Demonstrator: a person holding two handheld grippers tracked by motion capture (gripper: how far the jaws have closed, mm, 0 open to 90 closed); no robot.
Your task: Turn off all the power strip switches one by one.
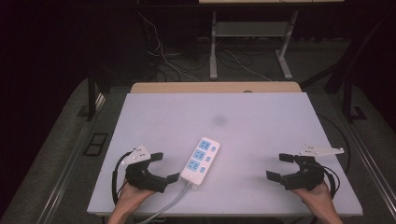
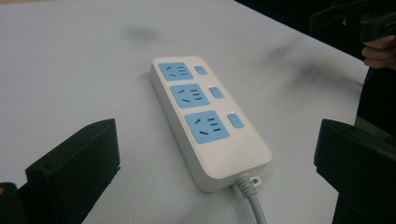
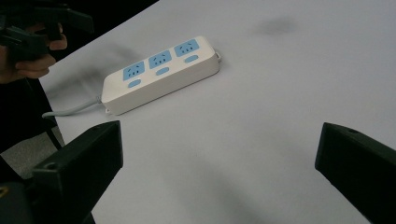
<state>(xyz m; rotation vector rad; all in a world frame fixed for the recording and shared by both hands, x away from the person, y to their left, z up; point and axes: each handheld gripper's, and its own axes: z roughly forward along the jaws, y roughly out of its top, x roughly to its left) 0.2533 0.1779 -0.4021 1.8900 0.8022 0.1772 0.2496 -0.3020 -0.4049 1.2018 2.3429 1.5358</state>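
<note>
I see a white power strip [image 1: 200,161] lying flat on the table [image 1: 261,126], just at 3 o'clock of my left gripper [image 1: 167,166]. Both the left and the right gripper [image 1: 280,166] stand wide open, holding nothing, the right one well apart from the strip.

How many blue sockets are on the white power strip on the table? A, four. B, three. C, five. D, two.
B: the power strip shows three blue sockets in a row along its top, each with a small blue switch beside it.
</note>
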